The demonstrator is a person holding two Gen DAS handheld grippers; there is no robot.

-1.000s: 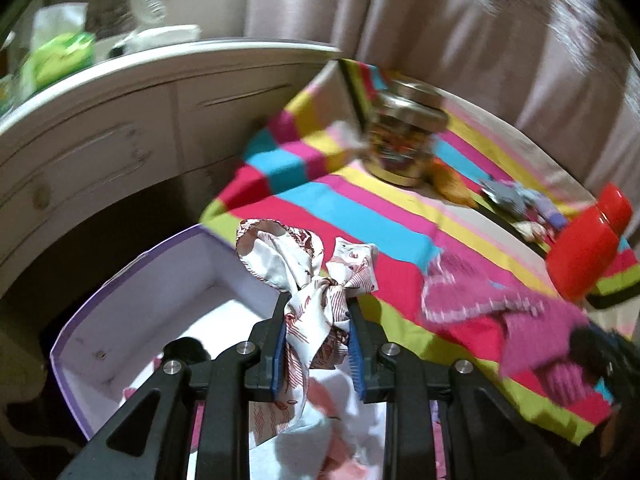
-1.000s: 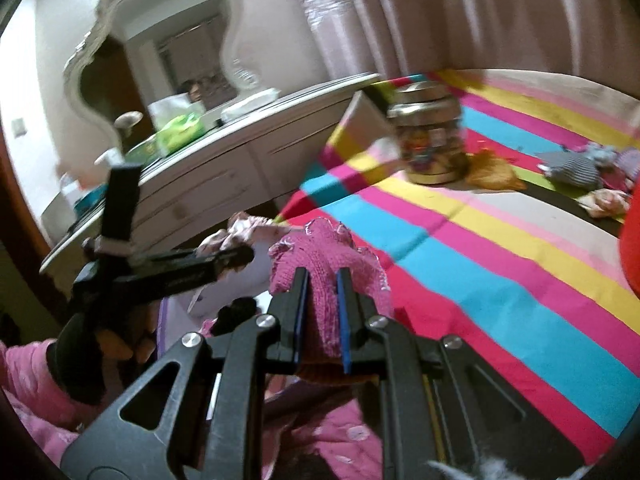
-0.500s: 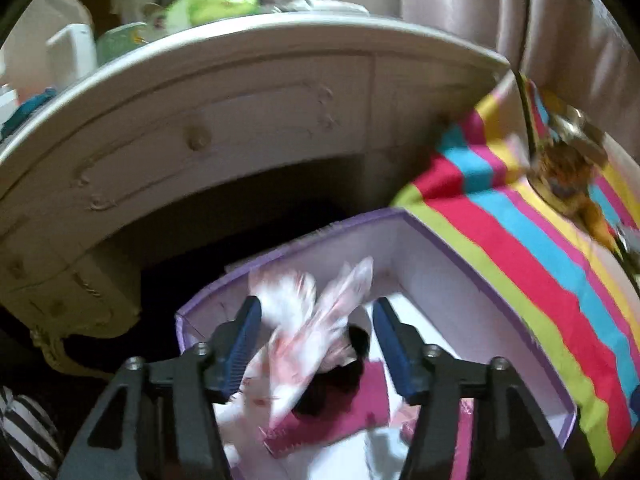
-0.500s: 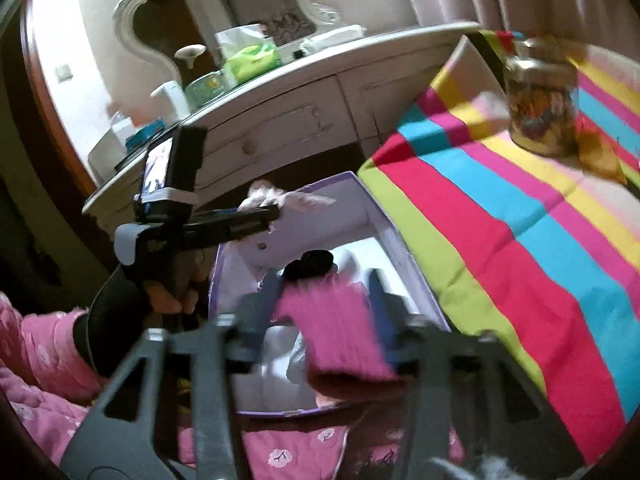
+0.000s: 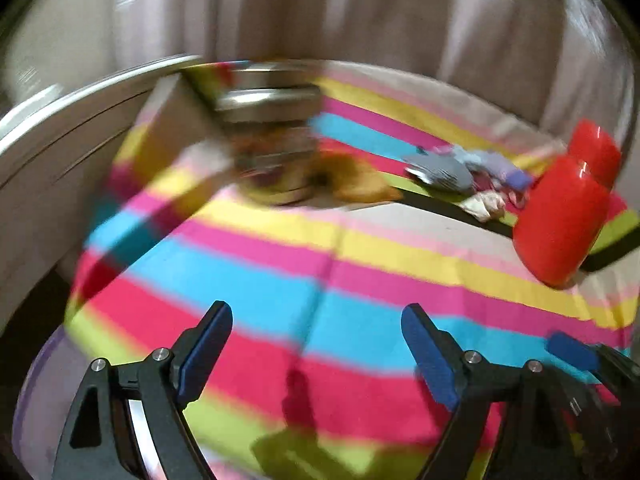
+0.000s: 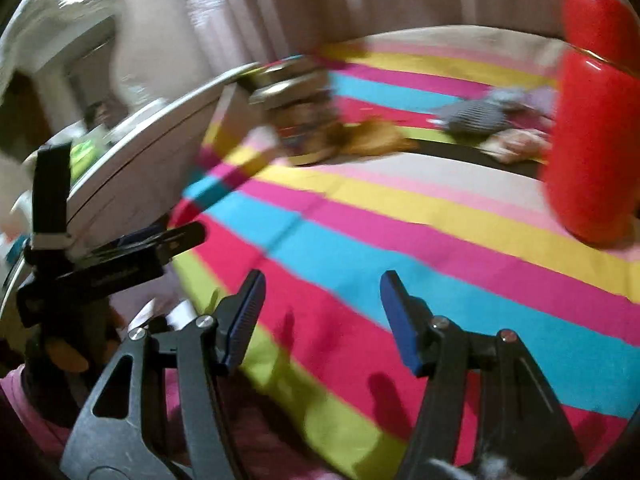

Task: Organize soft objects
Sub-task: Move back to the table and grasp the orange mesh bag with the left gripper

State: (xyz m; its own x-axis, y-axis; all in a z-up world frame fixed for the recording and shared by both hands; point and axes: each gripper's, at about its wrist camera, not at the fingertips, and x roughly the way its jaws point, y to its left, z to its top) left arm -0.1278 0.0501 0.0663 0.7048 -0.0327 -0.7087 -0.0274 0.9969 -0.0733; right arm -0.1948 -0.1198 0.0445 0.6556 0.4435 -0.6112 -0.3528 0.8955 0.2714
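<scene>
My left gripper (image 5: 316, 312) hangs over the striped bedspread (image 5: 320, 260); its jaws are opening wide and nothing is between them. My right gripper (image 6: 324, 280) is open and empty over the same cover, and one of its blue pads (image 5: 572, 350) shows at the left wrist view's lower right. Far back lie a grey striped soft item (image 5: 440, 170) (image 6: 476, 118), a lilac cloth (image 5: 504, 168), a pale patterned cloth (image 5: 484, 204) (image 6: 520, 142) and an orange-brown cloth (image 5: 360, 184) (image 6: 372, 140). The purple-rimmed box (image 5: 36, 380) shows at lower left. Both views are motion-blurred.
A lidded glass jar (image 5: 272, 140) stands at the bed's far left corner. A red container (image 5: 560, 216) (image 6: 592, 140) stands at the right. A white dresser (image 5: 60, 120) runs along the left and curtains hang behind. The left gripper (image 6: 120, 256) and a pink sleeve (image 6: 24, 400) fill the right view's left.
Both grippers opened over the box, dropping the patterned scarf and the pink knitted piece into it. Both then swung right, back over the striped bedspread, empty.
</scene>
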